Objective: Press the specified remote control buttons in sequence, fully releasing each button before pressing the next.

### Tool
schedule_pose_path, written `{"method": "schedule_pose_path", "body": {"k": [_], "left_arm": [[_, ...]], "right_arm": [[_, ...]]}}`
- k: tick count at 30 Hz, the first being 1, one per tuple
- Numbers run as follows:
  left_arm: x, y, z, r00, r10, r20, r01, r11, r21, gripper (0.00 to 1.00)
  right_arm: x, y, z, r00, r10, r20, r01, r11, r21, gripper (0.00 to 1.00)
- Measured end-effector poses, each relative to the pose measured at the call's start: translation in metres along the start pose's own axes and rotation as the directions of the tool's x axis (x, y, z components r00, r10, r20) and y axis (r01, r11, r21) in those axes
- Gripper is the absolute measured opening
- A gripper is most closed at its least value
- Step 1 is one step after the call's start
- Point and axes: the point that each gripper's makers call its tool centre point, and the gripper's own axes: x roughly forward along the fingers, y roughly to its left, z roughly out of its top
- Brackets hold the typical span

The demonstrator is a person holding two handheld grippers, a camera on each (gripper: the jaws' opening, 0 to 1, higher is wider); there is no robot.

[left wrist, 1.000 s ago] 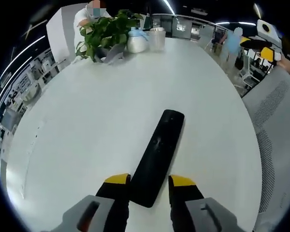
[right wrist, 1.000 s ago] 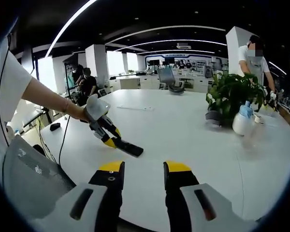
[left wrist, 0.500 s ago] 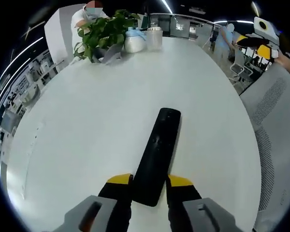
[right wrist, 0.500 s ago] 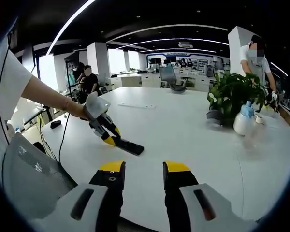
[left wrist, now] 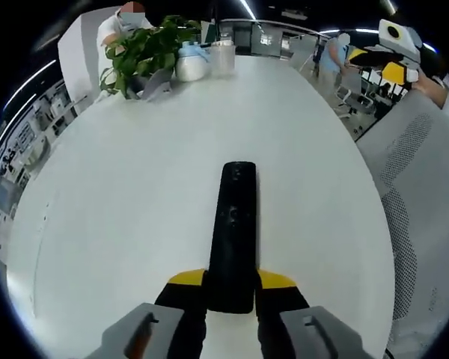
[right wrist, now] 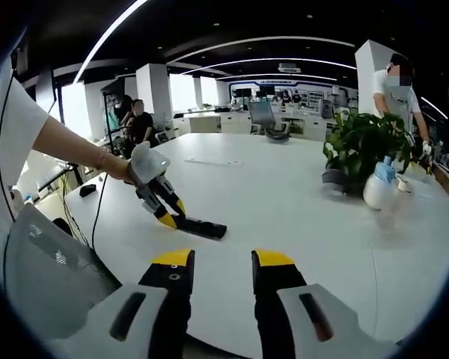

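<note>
L gripper (left wrist: 232, 280) now pinches remote (left wrist: 233, 232) (swung straight since 1 s ago); R gripper (right wrist: 213, 259) spread, over table (right wrist: 284, 202).

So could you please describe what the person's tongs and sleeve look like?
Both tongs, left and right, have black jaws with yellow tips rising from grey bodies. The left tongs also show as a grey body with black-and-yellow jaws. The person wears a white short sleeve.

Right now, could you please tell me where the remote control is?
The remote control lies on the white table, its near end between the left claw jaws; in the right gripper view it sits left of centre.
</note>
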Motion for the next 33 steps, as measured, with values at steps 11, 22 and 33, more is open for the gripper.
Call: {"method": "schedule_pose_path", "body": {"k": [11,22,33], "left_arm": [[-0.001,-0.012,-0.001,0.999,-0.042,-0.006,0.042,0.996,0.073,0.24],[-0.001,-0.026,0.0,0.996,-0.092,-0.017,0.094,0.984,0.15,0.24],[0.0,-0.025,0.002,0.997,-0.073,-0.011,0.073,0.996,0.056,0.25]], "right_arm": [[0.0,0.002,-0.001,1.0,0.005,-0.005,-0.005,1.0,-0.004,0.29],[0.0,0.004,-0.002,1.0,0.013,-0.014,-0.014,1.0,-0.011,0.28],[0.001,0.004,-0.002,1.0,0.02,-0.018,-0.02,1.0,-0.016,0.28]]}}
